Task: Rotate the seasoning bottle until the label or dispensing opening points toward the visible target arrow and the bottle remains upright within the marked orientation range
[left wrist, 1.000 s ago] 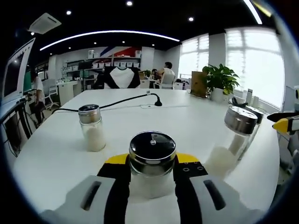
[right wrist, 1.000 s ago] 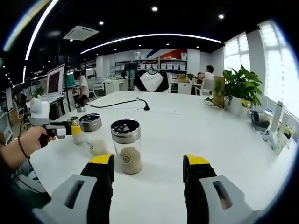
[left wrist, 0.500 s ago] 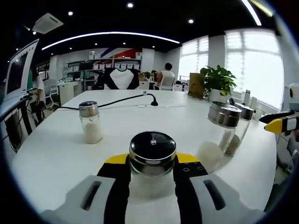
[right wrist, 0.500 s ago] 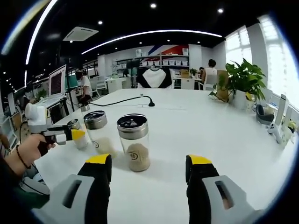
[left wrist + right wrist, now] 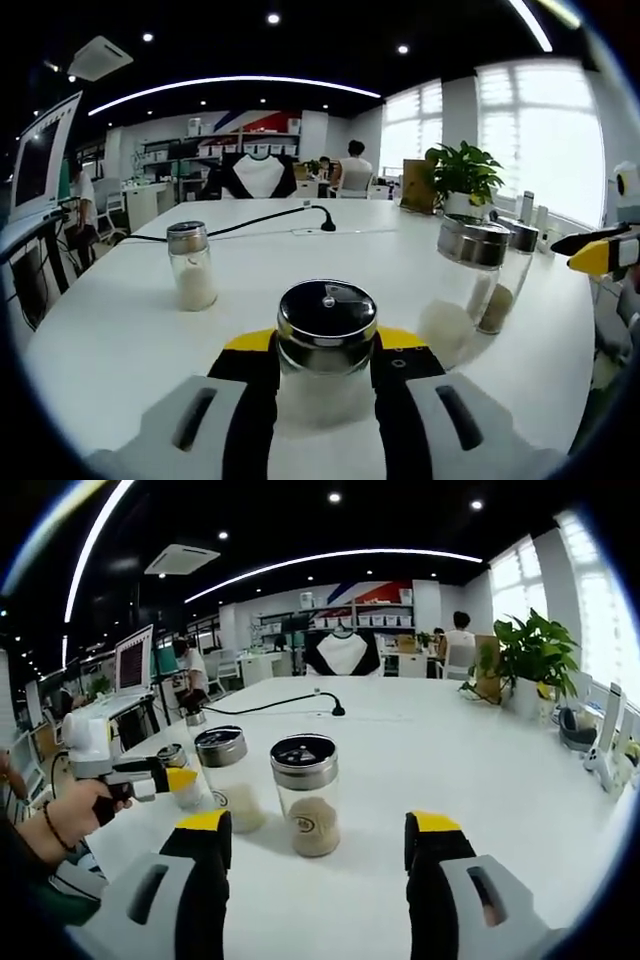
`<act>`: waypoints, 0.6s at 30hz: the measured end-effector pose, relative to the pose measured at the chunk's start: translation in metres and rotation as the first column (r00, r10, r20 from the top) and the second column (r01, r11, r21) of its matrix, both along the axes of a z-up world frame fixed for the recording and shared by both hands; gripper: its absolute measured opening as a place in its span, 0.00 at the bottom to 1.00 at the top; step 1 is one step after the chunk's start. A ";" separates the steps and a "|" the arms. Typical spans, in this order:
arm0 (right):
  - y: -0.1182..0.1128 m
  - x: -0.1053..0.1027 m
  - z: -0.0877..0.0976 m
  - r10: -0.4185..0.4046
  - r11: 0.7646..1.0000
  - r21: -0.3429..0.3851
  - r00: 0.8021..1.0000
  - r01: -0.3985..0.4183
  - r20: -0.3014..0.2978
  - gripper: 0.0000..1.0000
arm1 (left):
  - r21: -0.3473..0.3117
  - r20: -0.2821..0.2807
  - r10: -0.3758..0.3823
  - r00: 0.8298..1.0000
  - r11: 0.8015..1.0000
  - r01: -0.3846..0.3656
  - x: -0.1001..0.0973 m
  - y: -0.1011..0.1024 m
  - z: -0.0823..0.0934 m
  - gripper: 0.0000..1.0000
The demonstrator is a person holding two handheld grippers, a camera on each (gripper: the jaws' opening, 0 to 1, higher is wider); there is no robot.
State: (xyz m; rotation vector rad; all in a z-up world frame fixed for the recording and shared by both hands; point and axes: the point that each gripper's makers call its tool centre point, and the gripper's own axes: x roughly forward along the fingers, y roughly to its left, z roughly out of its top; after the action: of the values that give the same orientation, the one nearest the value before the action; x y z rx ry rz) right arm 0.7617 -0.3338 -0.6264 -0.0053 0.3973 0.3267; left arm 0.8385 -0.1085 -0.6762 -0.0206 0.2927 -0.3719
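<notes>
On a white table [image 5: 120,330], the left gripper [image 5: 325,385] has its jaws clamped on a steel-lidded seasoning bottle [image 5: 326,350], apparently mid-turn, while the right gripper [image 5: 320,855], jaws apart, faces two more bottles [image 5: 305,795]; next, likely a slow upright twist.

**Chrome lids, white table, yellow-tipped jaws**

The table [image 5: 120,330] is plain white, and everything below is placed against it. At its near edge the left gripper [image 5: 326,375] has grey arms, black jaws and yellow tips, closed round a clear seasoning bottle [image 5: 326,345] with a shiny silver lid and white contents. Toward the table's left side stands a small shaker [image 5: 191,265], silver-capped, filled white. Across the table a black cable [image 5: 260,218] runs. In the right gripper view, the right gripper [image 5: 320,855] shows the same grey, black and yellow; between its jaws a clear jar [image 5: 308,793] holds tan powder under a dark chrome lid. At the table's far right a green plant [image 5: 535,655] sits in a white pot.
</notes>
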 end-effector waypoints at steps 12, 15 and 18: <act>0.008 -0.001 -0.005 0.034 0.999 0.017 0.999 -0.034 -0.027 0.82 | -0.011 0.022 0.004 1.000 1.000 -0.003 -0.001 0.000 0.000 0.38; 0.007 0.000 -0.006 0.035 0.999 0.016 0.999 -0.034 -0.030 0.82 | -0.009 0.007 0.028 1.000 1.000 -0.027 -0.002 0.002 -0.004 0.55; 0.006 0.000 -0.007 0.033 0.999 -0.004 0.999 -0.034 -0.027 0.83 | -0.015 0.028 0.043 0.999 0.999 -0.043 -0.005 0.004 0.001 0.62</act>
State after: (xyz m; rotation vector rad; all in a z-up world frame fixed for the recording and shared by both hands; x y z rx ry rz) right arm 0.7620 -0.3277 -0.6334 -0.0116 0.4248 0.3592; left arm 0.8336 -0.1041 -0.6754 -0.0356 0.2612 -0.3316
